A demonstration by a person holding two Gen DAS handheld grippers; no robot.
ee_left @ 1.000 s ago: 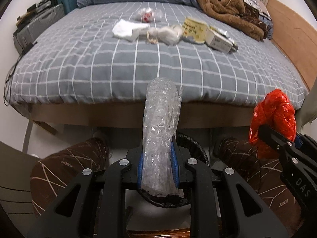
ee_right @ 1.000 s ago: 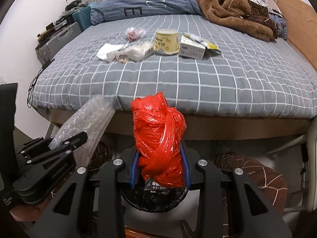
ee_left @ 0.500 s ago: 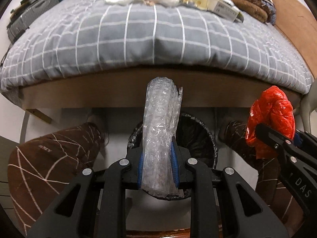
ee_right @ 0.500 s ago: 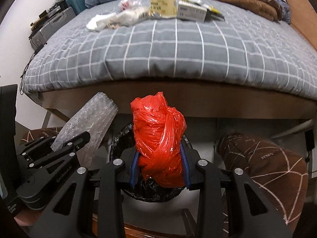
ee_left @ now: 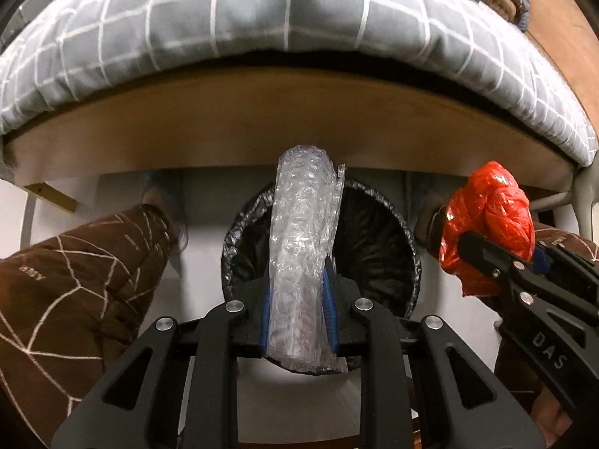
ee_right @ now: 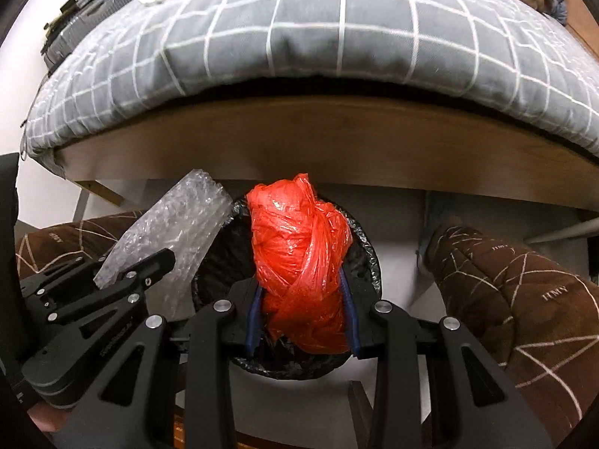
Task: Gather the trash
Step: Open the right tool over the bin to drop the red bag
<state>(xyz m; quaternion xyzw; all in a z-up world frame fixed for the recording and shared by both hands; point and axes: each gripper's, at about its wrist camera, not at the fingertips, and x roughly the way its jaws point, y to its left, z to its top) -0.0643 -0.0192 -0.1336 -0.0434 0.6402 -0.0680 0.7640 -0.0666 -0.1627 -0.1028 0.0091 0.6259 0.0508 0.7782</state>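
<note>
Gripping bubble wrap (ee_left: 303,247) (right view: red bag (ee_right: 299,262)).

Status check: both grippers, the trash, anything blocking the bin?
Left gripper shut on bubble wrap roll. Right gripper shut on red plastic bag. Both above black-lined trash bin. Nothing blocking the bin.
</note>
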